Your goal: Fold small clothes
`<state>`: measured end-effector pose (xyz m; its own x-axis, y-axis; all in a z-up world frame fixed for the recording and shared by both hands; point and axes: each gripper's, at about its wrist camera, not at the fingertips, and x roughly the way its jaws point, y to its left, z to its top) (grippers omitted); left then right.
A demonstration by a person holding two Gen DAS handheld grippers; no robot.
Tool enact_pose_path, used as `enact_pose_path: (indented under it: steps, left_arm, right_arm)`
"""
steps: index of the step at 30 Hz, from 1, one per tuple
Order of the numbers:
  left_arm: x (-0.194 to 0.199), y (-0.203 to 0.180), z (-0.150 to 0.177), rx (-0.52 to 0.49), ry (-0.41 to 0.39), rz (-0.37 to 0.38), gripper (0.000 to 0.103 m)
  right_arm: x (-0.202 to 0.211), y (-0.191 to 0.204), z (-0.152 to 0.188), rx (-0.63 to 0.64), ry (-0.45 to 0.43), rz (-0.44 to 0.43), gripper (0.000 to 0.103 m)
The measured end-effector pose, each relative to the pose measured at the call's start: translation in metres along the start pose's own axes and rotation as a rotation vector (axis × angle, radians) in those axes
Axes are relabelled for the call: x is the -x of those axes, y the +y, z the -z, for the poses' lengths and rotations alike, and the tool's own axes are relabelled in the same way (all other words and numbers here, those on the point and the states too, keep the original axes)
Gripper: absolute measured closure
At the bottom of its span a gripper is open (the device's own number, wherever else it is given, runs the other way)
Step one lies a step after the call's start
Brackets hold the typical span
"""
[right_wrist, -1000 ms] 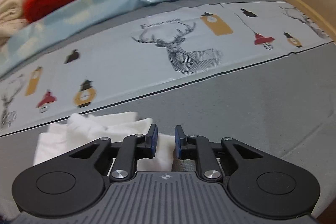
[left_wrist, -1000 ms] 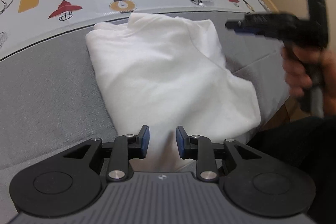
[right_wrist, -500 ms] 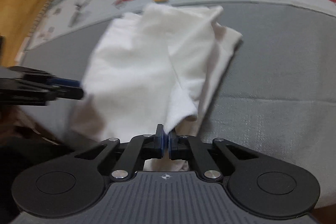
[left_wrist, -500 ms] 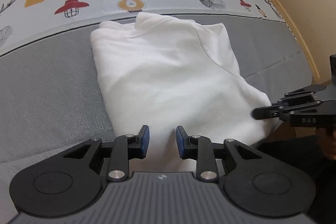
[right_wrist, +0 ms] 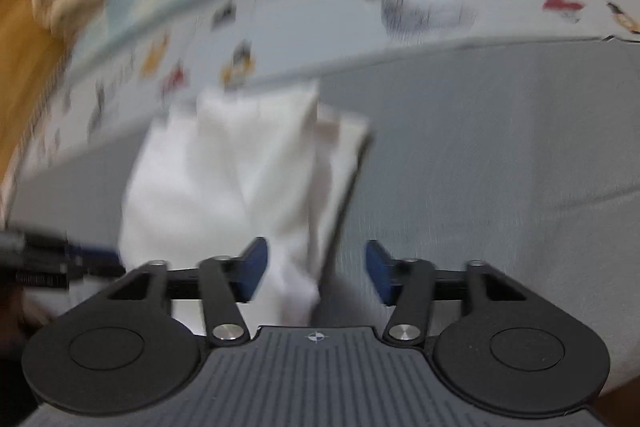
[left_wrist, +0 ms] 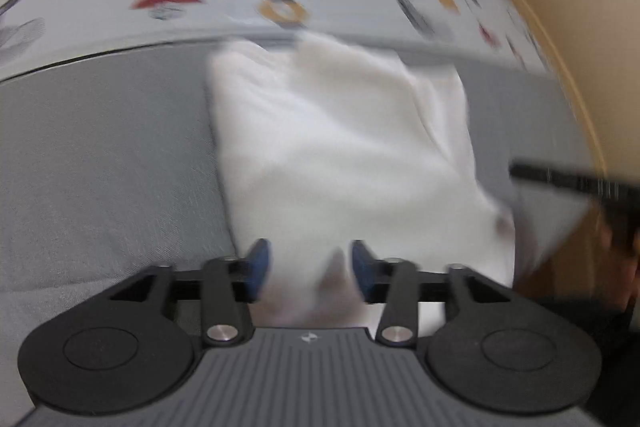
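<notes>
Both claws spread since a second ago. Left claw is opening, white garment between its pads, unpinched. Right claw is opening over the garment's near corner. Garment lies folded on the grey bed, near its front edge.

Each matte black plastic two-finger tool, the left tool and the right tool, looks alike. Both have a dark grey ribbed housing with a small white crosshair mark at its front edge. Two round black discs flank the housing, each with a shallow circular recess. Black link arms turn on shiny silver screw heads. The fingers end in blue pads.
</notes>
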<state>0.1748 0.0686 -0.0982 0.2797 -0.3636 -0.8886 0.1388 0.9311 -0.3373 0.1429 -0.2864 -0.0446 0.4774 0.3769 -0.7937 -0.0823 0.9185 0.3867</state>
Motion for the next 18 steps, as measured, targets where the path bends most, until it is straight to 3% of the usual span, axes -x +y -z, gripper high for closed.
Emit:
enact_pose_path:
  steps: [3,11,15,16,17,18]
  left_arm:
    - [-0.004,0.017,-0.004,0.106,-0.049,-0.012,0.043]
    - [-0.044,0.044,-0.011,0.323,-0.041,0.048,0.043]
    - [-0.057,0.042,-0.023,0.337,-0.045,0.041,0.041]
    - [-0.059,0.041,-0.026,0.322,-0.046,0.032,0.042]
    - [-0.06,0.039,-0.028,0.308,-0.048,0.026,0.046]
    - [-0.061,0.039,-0.03,0.298,-0.053,0.02,0.05]
  right_arm:
    - [-0.022,0.001,-0.002,-0.064,0.027,0.003,0.037]
    - [-0.073,-0.006,-0.011,-0.212,0.098,0.045,0.03]
    - [-0.088,-0.005,-0.019,-0.208,0.099,0.063,0.031]
    - [-0.089,-0.004,-0.021,-0.206,0.092,0.058,0.041]
    - [-0.09,-0.003,-0.024,-0.21,0.082,0.035,0.063]
    - [-0.092,-0.002,-0.027,-0.226,0.077,0.013,0.071]
